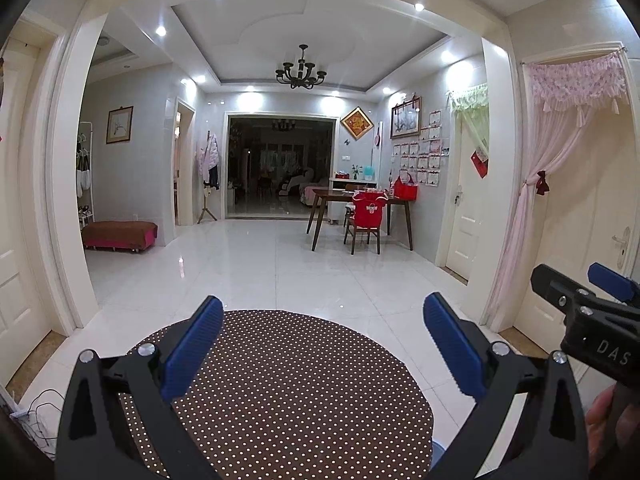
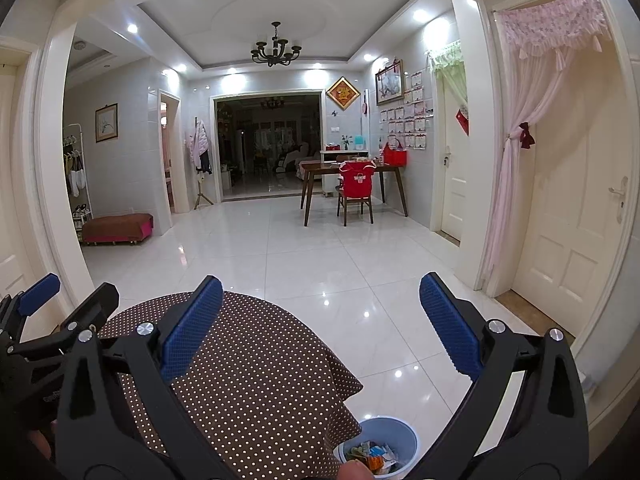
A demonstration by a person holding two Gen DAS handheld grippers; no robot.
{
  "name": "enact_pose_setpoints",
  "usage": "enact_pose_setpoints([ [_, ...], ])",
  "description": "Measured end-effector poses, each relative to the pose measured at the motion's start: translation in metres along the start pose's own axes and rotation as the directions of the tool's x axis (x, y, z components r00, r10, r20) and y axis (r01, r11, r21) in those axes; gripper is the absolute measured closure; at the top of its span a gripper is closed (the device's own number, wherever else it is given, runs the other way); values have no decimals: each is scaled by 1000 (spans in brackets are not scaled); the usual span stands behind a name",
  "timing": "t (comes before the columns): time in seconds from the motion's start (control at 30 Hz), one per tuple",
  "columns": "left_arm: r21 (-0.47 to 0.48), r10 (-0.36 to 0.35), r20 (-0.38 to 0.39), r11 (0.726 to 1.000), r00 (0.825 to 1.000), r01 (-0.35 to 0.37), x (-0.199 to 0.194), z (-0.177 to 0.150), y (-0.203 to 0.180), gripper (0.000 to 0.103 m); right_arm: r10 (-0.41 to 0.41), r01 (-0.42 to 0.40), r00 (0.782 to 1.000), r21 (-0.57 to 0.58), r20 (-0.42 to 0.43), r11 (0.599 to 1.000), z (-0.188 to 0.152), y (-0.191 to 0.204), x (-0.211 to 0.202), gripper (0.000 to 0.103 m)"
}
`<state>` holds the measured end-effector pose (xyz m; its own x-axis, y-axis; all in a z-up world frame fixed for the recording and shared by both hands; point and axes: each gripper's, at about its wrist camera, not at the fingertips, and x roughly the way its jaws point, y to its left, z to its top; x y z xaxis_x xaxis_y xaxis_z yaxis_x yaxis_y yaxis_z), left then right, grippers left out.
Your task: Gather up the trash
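— Right wrist view first: what sits nearest you?

— My right claw (image 2: 320, 320), its blue pads spread wide apart and gripping nothing. Under it is the table (image 2: 248, 380) in a brown cloth with white dots. Just past the cloth's edge, on the floor, stands a pale blue bin (image 2: 400, 436) with crumpled wrappers (image 2: 374, 456) inside; its near rim is cut off by the frame and by something skin-coloured I cannot make out.

— And your other side?

— My left claw (image 1: 322, 340) hangs over the same dotted table, pads equally far apart, empty, touching nothing. In that view only a sliver of the blue bin shows beside the cloth.

— Any writing?

— The right claw's body, seen at the left view's edge, reads "DAS"; the rest runs out of frame. Farther off, a red shirt (image 2: 356, 182) hangs on a chair at a wooden dining table (image 2: 320, 168), its print too small to read. Small framed papers (image 2: 408, 120) on the wall behind are illegible too.
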<state>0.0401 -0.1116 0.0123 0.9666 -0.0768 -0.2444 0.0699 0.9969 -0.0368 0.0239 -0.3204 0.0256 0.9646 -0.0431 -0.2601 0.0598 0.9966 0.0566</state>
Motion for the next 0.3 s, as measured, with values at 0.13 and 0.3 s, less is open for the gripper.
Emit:
enact_pose_setpoints([
  [0.13, -3, 3, -10, 1000, 1000, -3, 1, 0, 2, 5, 2, -2, 1000, 2, 0, 1000, -1, 1, 0, 6],
  [0.3, -1, 10, -13, 1000, 1000, -10, 1, 1, 5, 5, 0, 0, 1000, 1, 0, 1000, -1, 1, 0, 6],
])
